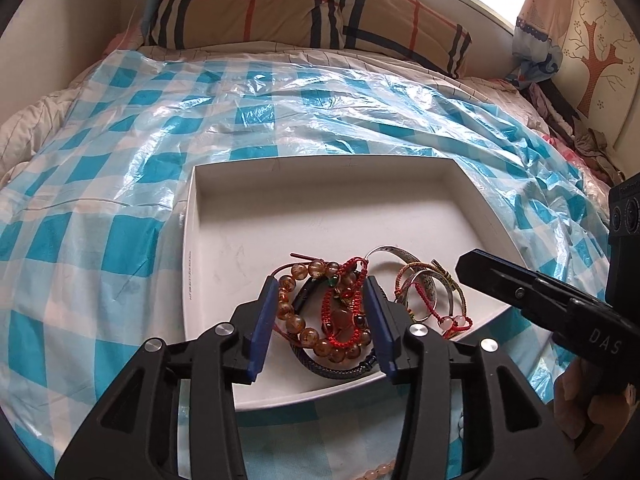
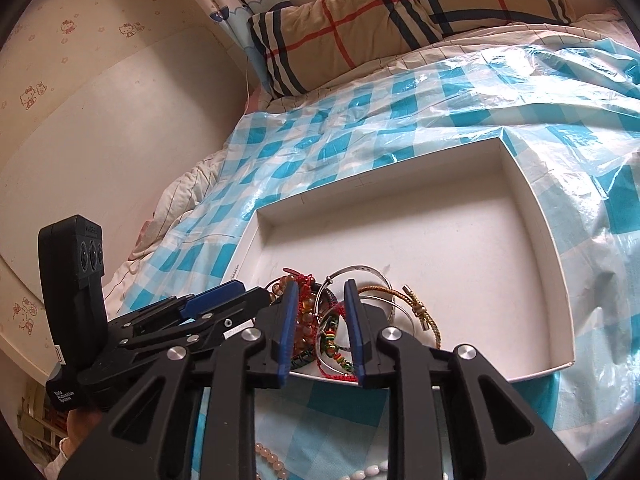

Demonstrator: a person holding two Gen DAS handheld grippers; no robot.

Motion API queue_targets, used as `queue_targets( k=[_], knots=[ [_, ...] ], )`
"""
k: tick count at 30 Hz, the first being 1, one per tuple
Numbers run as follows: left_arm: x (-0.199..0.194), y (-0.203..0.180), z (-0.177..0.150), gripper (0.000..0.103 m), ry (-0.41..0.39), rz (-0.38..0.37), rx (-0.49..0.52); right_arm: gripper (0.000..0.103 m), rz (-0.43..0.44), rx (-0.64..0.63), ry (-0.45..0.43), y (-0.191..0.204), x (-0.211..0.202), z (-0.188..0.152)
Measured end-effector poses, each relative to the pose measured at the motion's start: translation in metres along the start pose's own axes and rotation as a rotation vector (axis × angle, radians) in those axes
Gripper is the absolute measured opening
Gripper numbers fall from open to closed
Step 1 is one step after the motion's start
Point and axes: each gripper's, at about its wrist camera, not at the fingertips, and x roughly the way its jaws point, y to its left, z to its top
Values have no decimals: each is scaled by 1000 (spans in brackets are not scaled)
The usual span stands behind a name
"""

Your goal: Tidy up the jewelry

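Observation:
A white shallow box (image 1: pixel 192 240) (image 2: pixel 560 264) lies on the bed. In its near part is a heap of jewelry: amber bead bracelets (image 1: pixel 308 336), red cord bracelets (image 1: pixel 340 316), a dark braided band (image 1: pixel 340 372) and silver and gold bangles (image 1: pixel 432 284) (image 2: pixel 400 304). My left gripper (image 1: pixel 320 284) is open, its fingers either side of the bead heap just above it. My right gripper (image 2: pixel 320 288) is open over the same heap; its fingers also show in the left wrist view (image 1: pixel 500 280). Pale bead strands (image 2: pixel 272 460) (image 1: pixel 376 472) lie on the cover in front of the box.
The box rests on a blue-and-white checked plastic sheet (image 1: pixel 120 160) (image 2: pixel 520 92) over the bed. A plaid pillow (image 1: pixel 280 4) (image 2: pixel 400 12) lies at the head. A wall (image 2: pixel 100 140) is to the left; clothes (image 1: pixel 580 136) are heaped at the right.

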Motion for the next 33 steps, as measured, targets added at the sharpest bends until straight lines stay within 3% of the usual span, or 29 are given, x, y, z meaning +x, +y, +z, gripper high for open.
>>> queue_targets(
  k=[14,25,29,33],
  knots=[
    [-58,2,-33,51,-21,26,29,27,-50,17,6,-2,-49,-22],
    [-51,-23,-87,51,112,-53,123,27,-171,37,156,-32,-54,-72],
    [-45,-29,-98,51,153,-58,151,35,-193,14,198,-33,-49,-80],
    [-40,-29,-105,51,181,-64,159,36,-213,-20,217,-31,-42,-83]
  ],
)
